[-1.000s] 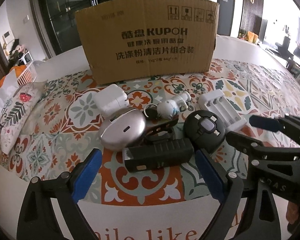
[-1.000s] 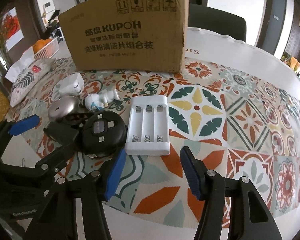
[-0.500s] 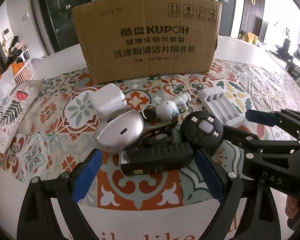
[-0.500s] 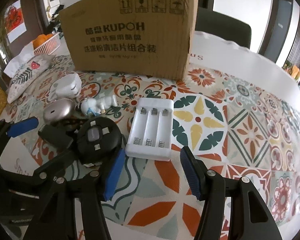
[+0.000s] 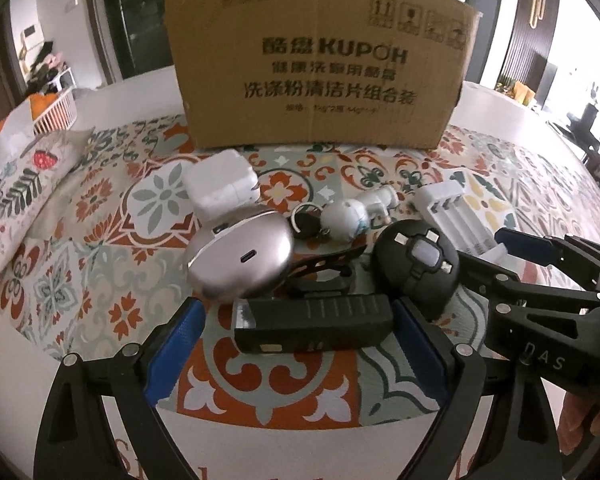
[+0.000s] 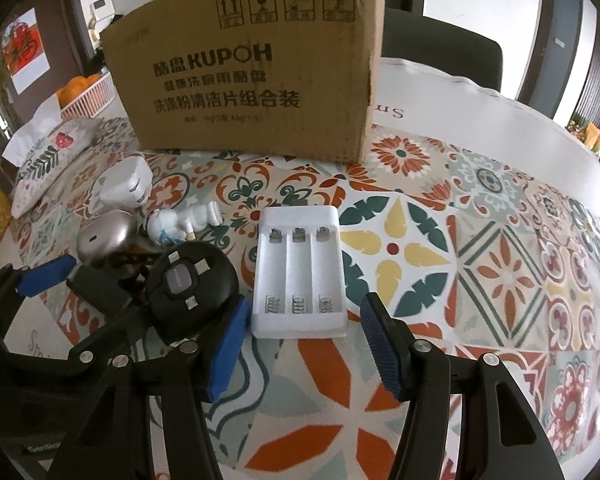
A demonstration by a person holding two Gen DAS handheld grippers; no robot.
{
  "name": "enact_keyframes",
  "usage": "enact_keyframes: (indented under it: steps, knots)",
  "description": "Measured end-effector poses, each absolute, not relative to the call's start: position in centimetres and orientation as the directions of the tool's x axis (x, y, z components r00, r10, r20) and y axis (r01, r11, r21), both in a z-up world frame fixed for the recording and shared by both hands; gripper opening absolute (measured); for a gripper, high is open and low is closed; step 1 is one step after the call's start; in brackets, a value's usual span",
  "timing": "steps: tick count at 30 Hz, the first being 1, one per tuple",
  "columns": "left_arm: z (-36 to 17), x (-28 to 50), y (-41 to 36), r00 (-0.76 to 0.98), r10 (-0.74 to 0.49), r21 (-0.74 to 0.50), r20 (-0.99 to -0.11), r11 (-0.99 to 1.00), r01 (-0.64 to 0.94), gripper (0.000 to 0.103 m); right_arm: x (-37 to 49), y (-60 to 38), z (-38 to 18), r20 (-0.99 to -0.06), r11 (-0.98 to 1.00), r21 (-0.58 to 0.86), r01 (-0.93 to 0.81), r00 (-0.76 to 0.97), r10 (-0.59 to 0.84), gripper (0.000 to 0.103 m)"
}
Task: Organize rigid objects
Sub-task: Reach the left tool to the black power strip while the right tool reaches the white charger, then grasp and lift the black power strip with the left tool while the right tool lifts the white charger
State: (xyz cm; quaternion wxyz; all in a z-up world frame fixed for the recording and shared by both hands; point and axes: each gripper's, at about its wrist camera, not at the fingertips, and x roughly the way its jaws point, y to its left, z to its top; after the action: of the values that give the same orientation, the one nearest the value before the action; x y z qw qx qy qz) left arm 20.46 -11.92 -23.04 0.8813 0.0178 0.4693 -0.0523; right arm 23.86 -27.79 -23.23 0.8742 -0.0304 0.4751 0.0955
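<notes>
The left hand-held gripper [image 5: 296, 344] stands wide over the near edge of the tabletop [image 6: 500, 92], its 2 blue pads on either side of a black rectangular block [image 5: 314, 326]. Its jaws are closing, with the block between them, though the pads do not seem to press on it. Just beyond the block lies a silver oval case [image 5: 240, 256], and a black clip [image 5: 324, 262] pokes out from behind it. A white adapter [image 5: 220, 188] sits further back, nearer the cardboard box [image 5: 316, 64] that stands upright at the far side of the patterned mat [image 6: 460, 240].

The right hand-held gripper [image 6: 300, 344] is open at a moderate width, holding nothing; its pads flank the near end of a white 3-slot battery holder [image 6: 300, 272] without touching it. The holder lies flat on the mat, springs toward the camera. Beside its left edge rests a round black disc [image 6: 192, 288] (small metal connectors show on its top). Between the disc and the box lies a small white astronaut figure [image 6: 184, 220] on its side, with a key ring [image 5: 306, 220] next to it.

At the far left edge of the tabletop sit a printed pouch [image 5: 20, 188] and a white basket of oranges [image 6: 86, 92].
</notes>
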Motion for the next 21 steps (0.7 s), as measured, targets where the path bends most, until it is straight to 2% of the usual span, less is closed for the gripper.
enact_keyframes:
  steps: [4,8,10,21]
  knots:
    - [-23.2,20.5,-11.7,0.550,-0.085,-0.029,-0.831,0.994,0.110,0.089,24.3,-27.5,-23.3,-0.828,0.978,0.035,-0.206,0.542,0.144,0.059]
    - [-23.4,20.5,-11.9,0.542,-0.102,-0.030,-0.834,0.990,0.140,0.073,24.5,-27.3,-23.4,-0.823,0.977,0.027,-0.212,0.549,0.142,0.057]
    - [-23.4,20.5,-12.0,0.541,-0.105,-0.024,-0.835,0.987,0.156,0.073,24.4,-27.1,-23.4,-0.822,0.977,0.010,-0.213,0.555,0.129,0.050]
    - [-22.1,19.9,-11.5,0.559,-0.112,-0.007,-0.821,0.982,0.186,0.072,22.8,-27.2,-22.5,-0.817,0.991,0.024,-0.132,0.569,0.095,0.049]
